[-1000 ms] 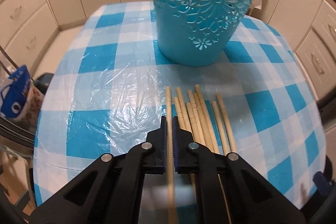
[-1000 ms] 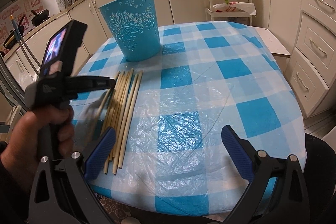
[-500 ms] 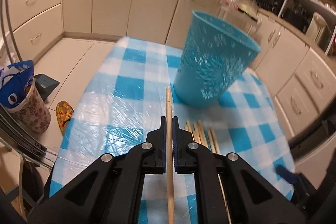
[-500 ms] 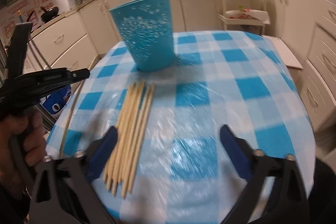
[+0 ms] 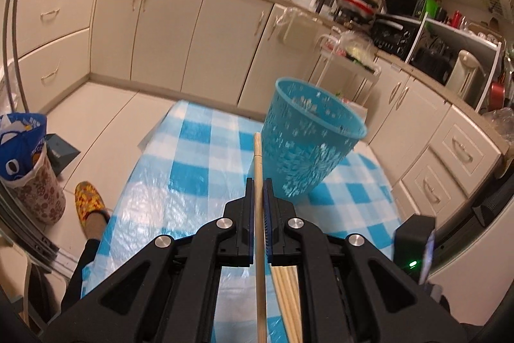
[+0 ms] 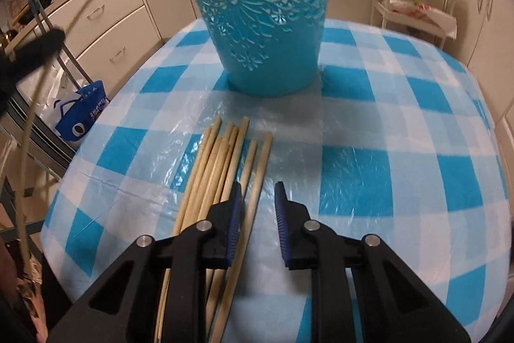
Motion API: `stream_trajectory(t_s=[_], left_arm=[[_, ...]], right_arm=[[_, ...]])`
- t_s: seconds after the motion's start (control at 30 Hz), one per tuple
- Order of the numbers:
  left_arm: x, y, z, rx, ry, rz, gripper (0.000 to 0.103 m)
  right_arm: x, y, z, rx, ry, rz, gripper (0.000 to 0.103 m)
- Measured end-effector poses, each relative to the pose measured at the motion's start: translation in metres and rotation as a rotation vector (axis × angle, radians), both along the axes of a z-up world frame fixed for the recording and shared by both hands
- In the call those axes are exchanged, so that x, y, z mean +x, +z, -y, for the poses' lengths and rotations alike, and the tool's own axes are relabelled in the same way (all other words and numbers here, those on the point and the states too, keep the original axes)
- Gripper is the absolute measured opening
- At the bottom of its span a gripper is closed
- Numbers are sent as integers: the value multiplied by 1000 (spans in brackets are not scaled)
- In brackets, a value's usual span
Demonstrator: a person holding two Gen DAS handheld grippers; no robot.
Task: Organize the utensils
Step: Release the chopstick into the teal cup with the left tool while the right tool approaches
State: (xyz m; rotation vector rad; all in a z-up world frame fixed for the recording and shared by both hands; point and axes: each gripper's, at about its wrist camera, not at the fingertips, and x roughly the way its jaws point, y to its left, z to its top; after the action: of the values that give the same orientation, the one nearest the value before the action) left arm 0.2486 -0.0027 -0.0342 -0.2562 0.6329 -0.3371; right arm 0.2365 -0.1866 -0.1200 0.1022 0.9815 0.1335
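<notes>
My left gripper (image 5: 258, 182) is shut on one wooden chopstick (image 5: 258, 163) and holds it in the air, its tip near the rim of the blue cut-out basket (image 5: 308, 147). More chopsticks (image 5: 287, 294) lie below it. In the right wrist view the basket (image 6: 263, 12) stands at the back of the checked table, with a bundle of several chopsticks (image 6: 221, 169) in front of it. My right gripper (image 6: 257, 187) is open low over the bundle's right side, with the rightmost chopstick (image 6: 260, 169) between its jaws. The left gripper (image 6: 35, 44) with its chopstick shows blurred at far left.
The round table (image 6: 401, 156) has a blue-white checked cloth under plastic film. A blue bag (image 6: 80, 111) stands on the floor at left. Kitchen cabinets (image 5: 167, 31) surround the table, and a white shelf cart (image 6: 417, 5) stands at the back right.
My left gripper lifted its chopstick off the table and rose toward the basket rim. My right gripper moved forward and down over the bundle, and its jaws narrowed.
</notes>
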Motion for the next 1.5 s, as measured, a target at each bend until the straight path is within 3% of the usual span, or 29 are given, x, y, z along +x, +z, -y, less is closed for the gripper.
stream_trajectory(t_s=[0.1, 0.4, 0.53, 0.73, 0.97, 1.17, 1.33, 1.5], left_arm=[[2, 12, -3, -20, -2, 33, 5], [17, 42, 1, -58, 9, 106, 5], [31, 71, 5, -112, 20, 191, 5], [71, 113, 26, -211, 32, 359, 5], [126, 117, 60, -250, 108, 433, 5], [156, 94, 82, -184, 148, 397, 5], [157, 85, 84, -145, 146, 376, 5], [160, 79, 88, -84, 117, 296, 5]], right_arm=[[4, -2, 6, 43, 1, -26, 8], [5, -2, -3, -23, 77, -20, 8], [4, -2, 3, 9, 87, -24, 8], [-1, -5, 18, 96, 65, -27, 8], [-2, -9, 26, 167, 57, -7, 8], [-1, -10, 31, 209, 57, 4, 8], [0, -12, 32, 232, 57, 12, 8], [0, -12, 33, 240, 55, 11, 8]])
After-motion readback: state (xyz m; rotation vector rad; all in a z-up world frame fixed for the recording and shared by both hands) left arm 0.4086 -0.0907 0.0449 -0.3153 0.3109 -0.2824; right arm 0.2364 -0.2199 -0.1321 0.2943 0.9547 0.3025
